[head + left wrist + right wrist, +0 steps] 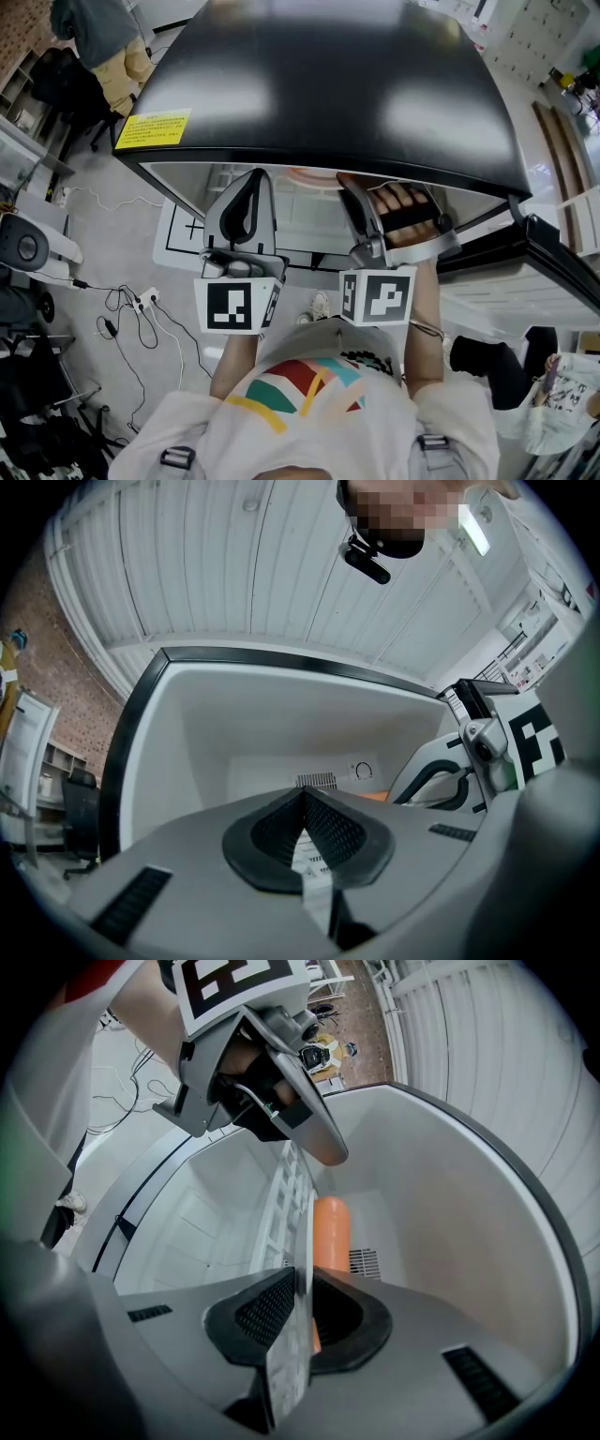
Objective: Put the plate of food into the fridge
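The plate (298, 1241) shows edge-on in the right gripper view, with an orange cylinder of food (330, 1232) on it. My right gripper (298, 1312) is shut on the plate's near rim. The rim runs on to my left gripper (314, 1143), which pinches the opposite side. In the left gripper view, the left gripper (305, 832) has a thin pale rim between its closed pads, and the right gripper (441, 780) is beside it. From the head view both grippers (246, 183) (375, 220) reach under the fridge's black top (319, 75), with a sliver of plate (314, 176) between them.
The white fridge cavity (262, 733) surrounds both grippers, with a vent (316, 780) and a dial (364, 771) on its back wall. The open fridge door (562, 253) stands to the right. Cables (141, 309) lie on the floor at left, near a chair (66, 84) with clothes.
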